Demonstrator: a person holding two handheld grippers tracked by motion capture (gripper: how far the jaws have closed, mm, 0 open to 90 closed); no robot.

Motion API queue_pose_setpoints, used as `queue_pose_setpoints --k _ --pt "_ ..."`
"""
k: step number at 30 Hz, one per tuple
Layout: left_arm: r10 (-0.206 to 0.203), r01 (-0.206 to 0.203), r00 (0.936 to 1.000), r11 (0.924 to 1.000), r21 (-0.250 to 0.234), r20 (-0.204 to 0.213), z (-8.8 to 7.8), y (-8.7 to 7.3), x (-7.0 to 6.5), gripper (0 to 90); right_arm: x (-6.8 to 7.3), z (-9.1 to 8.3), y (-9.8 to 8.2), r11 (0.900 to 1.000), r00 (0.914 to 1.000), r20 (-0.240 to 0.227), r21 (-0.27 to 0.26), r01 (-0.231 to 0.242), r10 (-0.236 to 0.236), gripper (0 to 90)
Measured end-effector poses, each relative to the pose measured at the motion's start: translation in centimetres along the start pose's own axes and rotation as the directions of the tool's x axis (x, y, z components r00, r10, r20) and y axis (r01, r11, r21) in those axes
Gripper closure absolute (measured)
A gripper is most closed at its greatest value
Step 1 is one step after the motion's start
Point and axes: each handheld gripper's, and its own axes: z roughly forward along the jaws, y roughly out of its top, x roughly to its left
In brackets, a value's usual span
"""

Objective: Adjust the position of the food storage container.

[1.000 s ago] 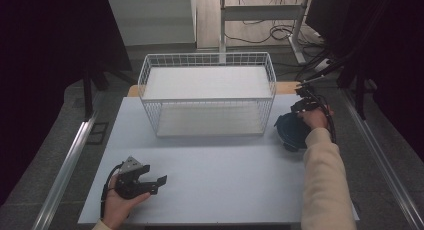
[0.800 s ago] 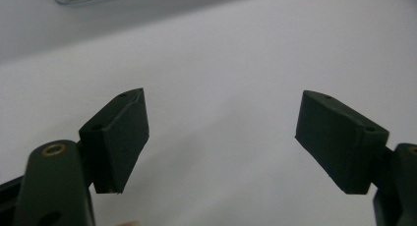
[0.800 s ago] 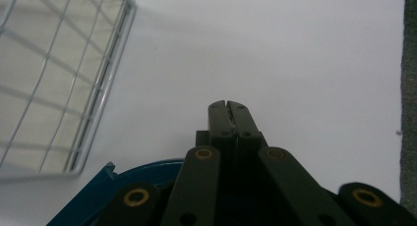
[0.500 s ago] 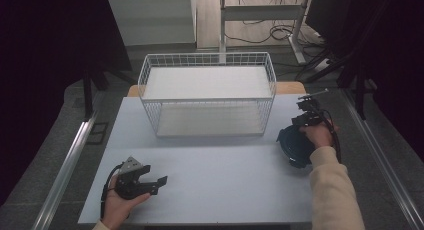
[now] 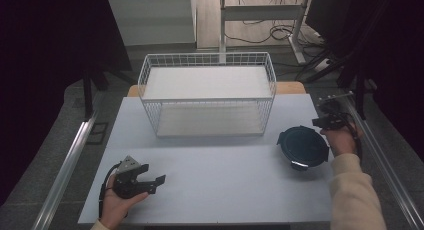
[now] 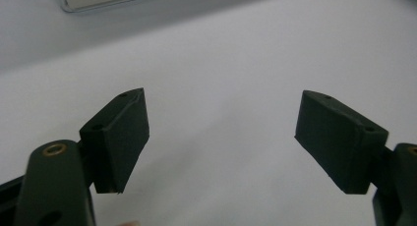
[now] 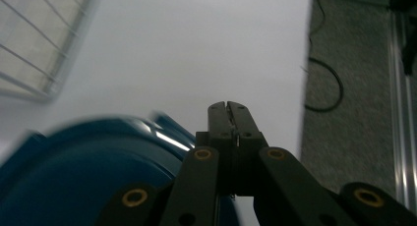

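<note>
High view: the blue lid (image 5: 303,148) lies at the table's (image 5: 210,190) 3 o'clock edge, the right gripper (image 5: 327,121) touching its rim; the basket (image 5: 207,97) sits at 12. The floor around is dark, with cables.

Left gripper view: the left gripper (image 6: 221,137) gapes over bare white tabletop.

Right gripper view: jaws pinched together, seemingly on the rim. A thin hold could let the lid slip off the nearby edge.

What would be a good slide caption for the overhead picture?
A person's right gripper, fingers shut, holds a round dark-blue lid beside a white wire basket.
</note>
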Motion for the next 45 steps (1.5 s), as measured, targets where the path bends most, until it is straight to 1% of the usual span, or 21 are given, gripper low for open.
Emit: queue_pose_setpoints --k 1,2,4,5,7,9,11,12,13,15,20,30,31,37,38,39,41,42,43,44,45 --pt "-0.001 0.001 1.0000 1.0000 0.002 0.000 0.0 0.0 -0.1 20.0 -1.2 -0.3 -0.9 1.000 0.9999 0.009 0.023 -0.012 0.012 89.4" --pt "0.001 -0.001 1.0000 1.0000 0.005 0.000 0.1 0.0 -0.1 20.0 -1.7 -0.3 -1.4 0.999 0.9999 0.006 0.033 -0.012 0.012 89.3" --pt "0.001 -0.001 1.0000 1.0000 0.005 0.000 0.1 0.0 -0.2 20.0 -2.1 -0.2 -1.9 0.999 0.9999 0.005 0.045 -0.010 0.009 89.3" --pt "-0.002 0.002 1.0000 1.0000 0.006 -0.003 0.1 0.0 -0.2 20.0 -2.5 0.3 -2.8 0.998 1.0000 -0.004 0.069 -0.004 0.005 89.3" --pt "-0.005 0.005 1.0000 1.0000 0.002 -0.006 0.1 0.0 -0.3 20.0 -2.9 0.8 -3.4 0.996 0.9999 -0.015 0.091 0.002 0.000 89.3" --pt "-0.006 0.006 1.0000 1.0000 0.002 -0.008 0.1 -0.1 -0.3 20.0 -3.0 1.3 -3.9 0.994 0.9991 -0.042 0.105 0.014 -0.009 89.4" --pt "-0.008 0.008 0.9999 1.0000 0.004 -0.008 0.2 -0.1 -0.3 19.9 -2.8 1.6 -4.1 0.992 0.9967 -0.072 0.116 0.046 -0.038 89.6" --pt "-0.008 0.008 0.9999 1.0000 0.004 -0.008 0.2 -0.1 -0.3 19.9 -2.8 1.6 -4.1 0.992 0.9967 -0.072 0.116 0.046 -0.038 89.6" --pt "-0.008 0.008 0.9999 0.9999 0.009 -0.008 0.3 0.0 -0.3 20.0 -2.4 1.8 -4.2 0.987 0.9960 -0.048 0.136 0.082 -0.076 89.6" --pt "-0.007 0.007 0.9999 0.9999 0.010 -0.009 0.3 0.0 -0.4 19.9 -2.3 1.9 -4.2 0.985 0.9950 -0.047 0.144 0.094 -0.088 89.7" --pt "-0.006 0.006 0.9999 0.9999 0.010 -0.009 0.4 -0.1 -0.4 19.9 -1.9 1.9 -4.3 0.986 0.9941 -0.054 0.134 0.100 -0.093 89.7" --pt "-0.007 0.007 0.9999 0.9999 0.010 -0.013 0.3 -0.1 -0.4 20.0 0.5 1.7 -4.6 0.982 0.9868 -0.080 0.118 0.149 -0.140 89.8" --pt "-0.006 0.006 0.9999 0.9999 0.011 -0.013 0.4 -0.1 -0.4 20.0 1.3 1.6 -4.6 0.980 0.9843 -0.089 0.115 0.162 -0.153 89.8" --pt "-0.008 0.008 0.9999 0.9999 0.013 -0.013 0.4 -0.1 -0.5 20.0 4.1 1.4 -4.7 0.969 0.9688 -0.124 0.097 0.227 -0.215 89.8" --pt "-0.008 0.008 0.9999 0.9999 0.013 -0.013 0.4 -0.1 -0.5 20.0 4.1 1.4 -4.7 0.969 0.9688 -0.124 0.097 0.227 -0.215 89.8" --pt "-0.007 0.007 0.9999 0.9999 0.011 -0.013 0.4 -0.1 -0.5 20.0 4.9 1.4 -4.8 0.963 0.9621 -0.136 0.097 0.250 -0.236 89.8" --pt "-0.006 0.006 0.9999 0.9999 0.012 -0.014 0.4 -0.1 -0.5 20.0 5.9 1.4 -4.9 0.958 0.9559 -0.145 0.097 0.271 -0.256 89.8" --pt "-0.006 0.006 0.9999 0.9999 0.012 -0.014 0.4 -0.1 -0.5 20.0 5.9 1.4 -4.9 0.958 0.9559 -0.145 0.097 0.271 -0.256 89.8" --pt "-0.006 0.007 0.9999 0.9999 0.013 -0.013 0.4 -0.1 -0.5 20.0 6.7 1.3 -5.1 0.956 0.9536 -0.146 0.093 0.278 -0.263 89.7" --pt "-0.006 0.007 0.9999 0.9999 0.013 -0.013 0.4 -0.1 -0.5 20.0 6.7 1.3 -5.1 0.956 0.9536 -0.146 0.093 0.278 -0.263 89.7" --pt "-0.008 0.008 0.9999 0.9999 0.015 -0.012 0.5 -0.1 -0.5 20.0 7.3 1.2 -5.3 0.956 0.9521 -0.152 0.084 0.280 -0.266 89.8"
